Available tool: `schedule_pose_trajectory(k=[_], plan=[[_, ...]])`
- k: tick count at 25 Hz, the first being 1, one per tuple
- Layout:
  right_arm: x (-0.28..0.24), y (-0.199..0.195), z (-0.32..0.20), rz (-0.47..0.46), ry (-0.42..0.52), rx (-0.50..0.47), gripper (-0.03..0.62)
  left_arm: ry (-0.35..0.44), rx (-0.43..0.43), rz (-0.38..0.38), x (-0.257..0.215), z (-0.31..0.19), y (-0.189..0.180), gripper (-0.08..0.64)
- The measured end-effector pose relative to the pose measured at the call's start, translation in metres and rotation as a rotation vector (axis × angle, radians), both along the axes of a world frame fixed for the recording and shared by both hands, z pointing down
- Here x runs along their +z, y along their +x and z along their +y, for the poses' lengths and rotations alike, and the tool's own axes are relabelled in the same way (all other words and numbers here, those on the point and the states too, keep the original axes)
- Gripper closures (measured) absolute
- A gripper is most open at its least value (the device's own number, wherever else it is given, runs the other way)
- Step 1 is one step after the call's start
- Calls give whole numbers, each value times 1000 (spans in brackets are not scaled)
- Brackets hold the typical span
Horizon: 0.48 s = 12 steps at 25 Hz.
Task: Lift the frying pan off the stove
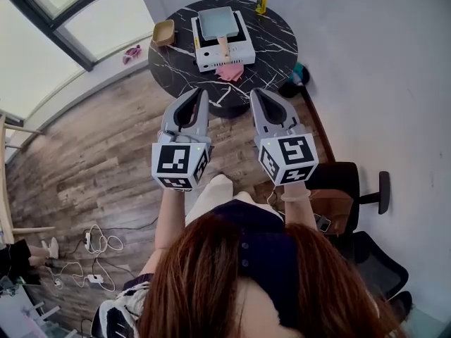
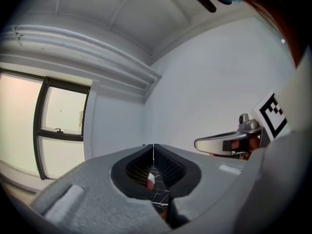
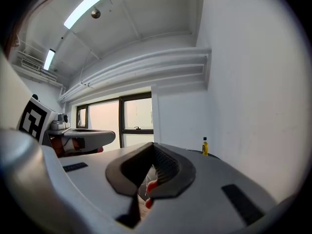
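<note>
A: Head view: where's the frying pan [image 1: 217,22]?
B: Upper centre, on the stove [image 1: 243,50] on the bench [image 1: 276,39]. My left gripper [image 1: 203,96] and right gripper [image 1: 255,94] hang short, jaws closed, empty. Approach step, I'd say: next open, reach its handle [image 1: 223,46].

From the head we look steeply down: left gripper [image 1: 201,94] and right gripper [image 1: 254,94] close below, round bench [image 1: 275,44] farther off. Each gripper camera looks level along its own jaws. The right one shares the yellow bottle [image 3: 205,146] with our head view.
</note>
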State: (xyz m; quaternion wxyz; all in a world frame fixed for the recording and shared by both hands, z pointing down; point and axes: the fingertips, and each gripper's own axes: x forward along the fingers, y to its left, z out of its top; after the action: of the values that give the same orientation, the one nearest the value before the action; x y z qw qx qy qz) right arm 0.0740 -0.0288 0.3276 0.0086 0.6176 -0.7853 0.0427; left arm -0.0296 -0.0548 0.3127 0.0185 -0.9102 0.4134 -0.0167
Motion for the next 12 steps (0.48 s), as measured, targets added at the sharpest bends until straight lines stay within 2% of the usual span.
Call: schedule_pose_trajectory(k=[12], plan=[[8,-22,-54,5,-24,38,584,-4,13,12,5,-54,-34,546]])
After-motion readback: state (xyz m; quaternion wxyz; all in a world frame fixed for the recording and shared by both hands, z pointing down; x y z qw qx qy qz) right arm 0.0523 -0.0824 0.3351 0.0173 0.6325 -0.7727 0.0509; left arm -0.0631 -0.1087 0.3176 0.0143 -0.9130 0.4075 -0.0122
